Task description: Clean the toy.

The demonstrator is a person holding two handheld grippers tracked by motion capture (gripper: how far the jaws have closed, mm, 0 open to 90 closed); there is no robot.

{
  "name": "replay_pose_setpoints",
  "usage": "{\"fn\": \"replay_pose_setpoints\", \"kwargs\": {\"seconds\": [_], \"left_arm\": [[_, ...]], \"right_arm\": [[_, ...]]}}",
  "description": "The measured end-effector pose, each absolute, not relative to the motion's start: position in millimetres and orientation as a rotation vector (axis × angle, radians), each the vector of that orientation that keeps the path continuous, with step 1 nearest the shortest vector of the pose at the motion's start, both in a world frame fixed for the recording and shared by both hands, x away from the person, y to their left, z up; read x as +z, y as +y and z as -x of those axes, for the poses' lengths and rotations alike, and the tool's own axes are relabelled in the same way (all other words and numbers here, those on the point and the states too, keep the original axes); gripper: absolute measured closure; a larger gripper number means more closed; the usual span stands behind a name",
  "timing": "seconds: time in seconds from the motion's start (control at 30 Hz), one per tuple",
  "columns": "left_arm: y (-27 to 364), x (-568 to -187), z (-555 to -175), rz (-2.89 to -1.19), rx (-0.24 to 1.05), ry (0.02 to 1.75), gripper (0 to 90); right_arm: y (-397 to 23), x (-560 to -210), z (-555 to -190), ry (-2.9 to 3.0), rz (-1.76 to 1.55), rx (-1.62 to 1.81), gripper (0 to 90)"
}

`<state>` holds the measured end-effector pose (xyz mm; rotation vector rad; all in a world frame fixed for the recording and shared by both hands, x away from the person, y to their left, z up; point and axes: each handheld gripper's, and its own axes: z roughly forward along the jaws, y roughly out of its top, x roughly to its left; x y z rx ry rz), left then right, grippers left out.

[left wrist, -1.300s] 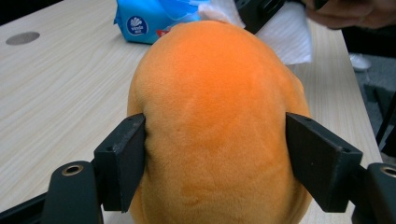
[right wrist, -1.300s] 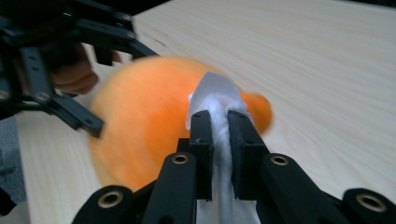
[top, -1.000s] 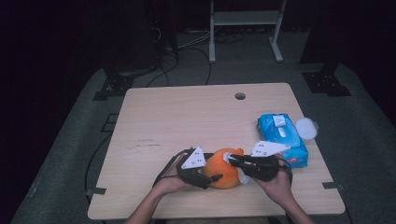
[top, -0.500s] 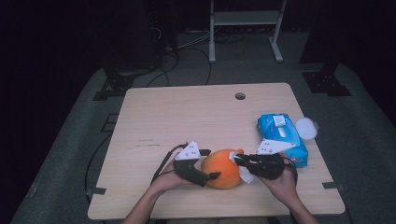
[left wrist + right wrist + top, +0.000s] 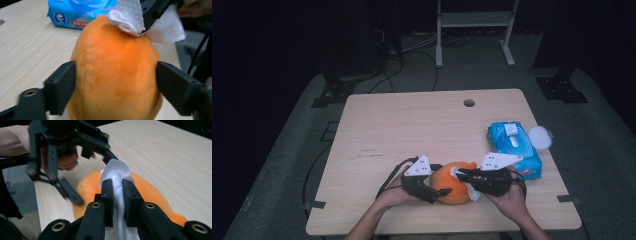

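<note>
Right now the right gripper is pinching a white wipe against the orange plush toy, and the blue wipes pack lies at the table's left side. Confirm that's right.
Not quite: the blue wipes pack lies at the table's right side, as the high view shows. The rest holds: the right gripper pinches a white wipe against the orange plush toy.

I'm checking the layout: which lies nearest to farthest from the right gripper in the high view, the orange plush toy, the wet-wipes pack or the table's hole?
1. Orange plush toy, touching, just left of the right gripper.
2. Wet-wipes pack, beyond it on the right.
3. Table's hole, at the far edge.
</note>
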<state>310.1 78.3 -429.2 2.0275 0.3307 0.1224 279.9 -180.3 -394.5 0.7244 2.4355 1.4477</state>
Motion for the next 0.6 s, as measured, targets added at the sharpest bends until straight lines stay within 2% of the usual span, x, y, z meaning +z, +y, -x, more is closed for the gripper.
{"fn": "replay_pose_setpoints", "kwargs": {"seconds": [0.1, 0.13, 0.2, 0.3, 0.37, 0.47, 0.6], "left_arm": [[83, -435, -319, -2.02, 0.05, 0.422, 8.9], [83, -437, -320, -2.012, 0.023, 0.425, 10.6], [81, -436, -317, -2.017, 0.061, 0.387, 20.2], [78, -429, -312, -2.018, 0.129, 0.346, 29.1], [75, -427, -308, -2.029, 0.168, 0.311, 31.3], [74, -426, -305, -2.043, 0.187, 0.284, 31.2], [75, -427, -303, -2.021, 0.131, 0.271, 27.0]], "right_arm": [[-188, -399, -283, 2.443, -0.763, 1.463, 79.5], [-190, -399, -284, 2.441, -0.773, 1.478, 79.4], [-189, -397, -283, 2.431, -0.768, 1.475, 79.4], [-177, -392, -277, 2.42, -0.72, 1.48, 79.5], [-170, -390, -274, 2.433, -0.68, 1.503, 79.1], [-166, -388, -272, 2.432, -0.653, 1.476, 79.2], [-186, -389, -278, 2.406, -0.735, 1.469, 79.5]]}}
